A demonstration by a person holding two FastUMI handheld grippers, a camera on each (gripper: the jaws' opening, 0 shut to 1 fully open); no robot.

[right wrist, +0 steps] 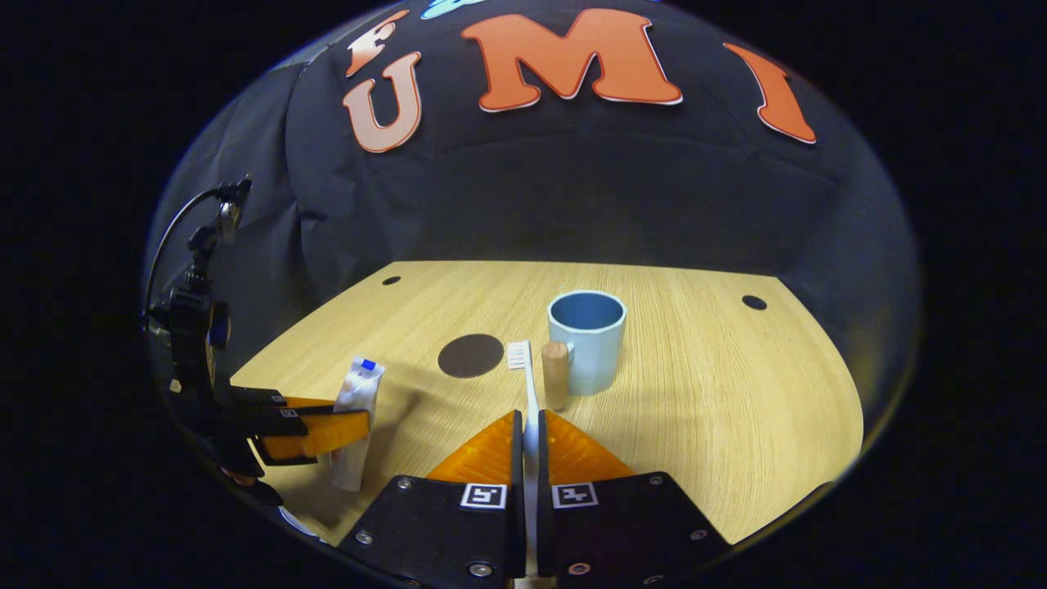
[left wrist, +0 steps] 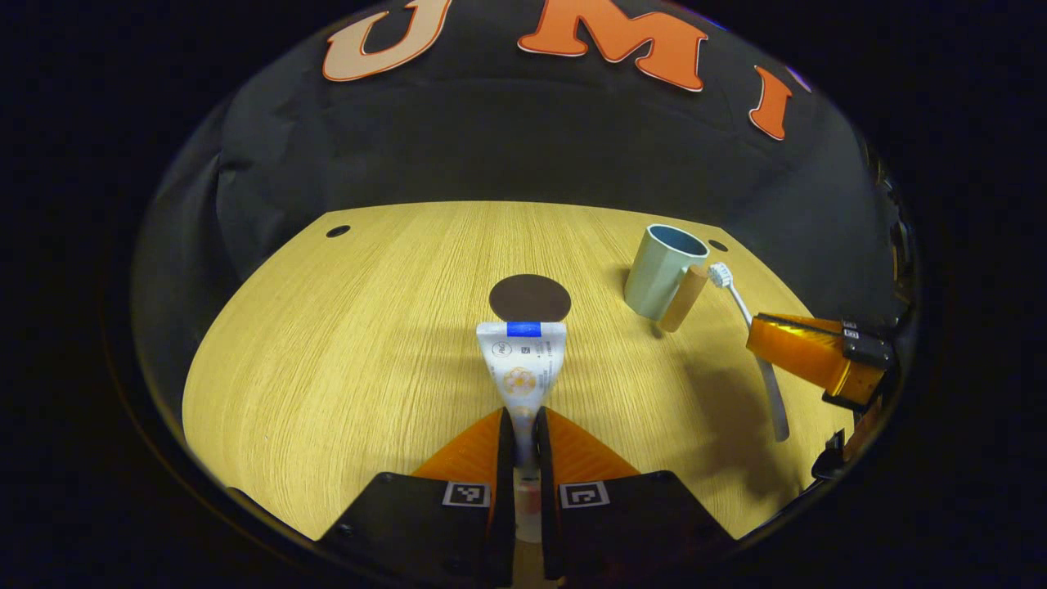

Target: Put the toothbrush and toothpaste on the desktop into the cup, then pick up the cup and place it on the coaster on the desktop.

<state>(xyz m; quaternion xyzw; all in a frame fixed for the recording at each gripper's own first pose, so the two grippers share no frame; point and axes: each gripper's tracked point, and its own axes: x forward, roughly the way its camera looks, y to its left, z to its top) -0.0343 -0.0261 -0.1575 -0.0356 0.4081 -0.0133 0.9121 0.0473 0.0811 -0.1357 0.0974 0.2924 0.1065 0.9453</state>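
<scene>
My left gripper point(left wrist: 523, 419) is shut on the white toothpaste tube point(left wrist: 521, 364), which sticks forward above the wooden desktop point(left wrist: 343, 352). Farther off in the right gripper view, the same left gripper point(right wrist: 331, 432) holds that toothpaste tube point(right wrist: 357, 409) upright. My right gripper point(right wrist: 529, 425) is shut on the white toothbrush point(right wrist: 523, 372), bristles pointing ahead. In the left gripper view the right gripper point(left wrist: 757, 339) grips the toothbrush point(left wrist: 740, 307) near the pale blue cup point(left wrist: 662, 270). The cup point(right wrist: 587, 339), with a wooden handle point(right wrist: 555, 372), stands just ahead of the brush. The dark round coaster point(left wrist: 530, 298) lies beyond the tube; the coaster point(right wrist: 470, 355) sits left of the cup.
Small dark holes point(right wrist: 754, 302) mark the desktop's far corners. The black cloth wall point(right wrist: 572, 196) closes off the back. Open wood lies right of the cup point(right wrist: 736, 384).
</scene>
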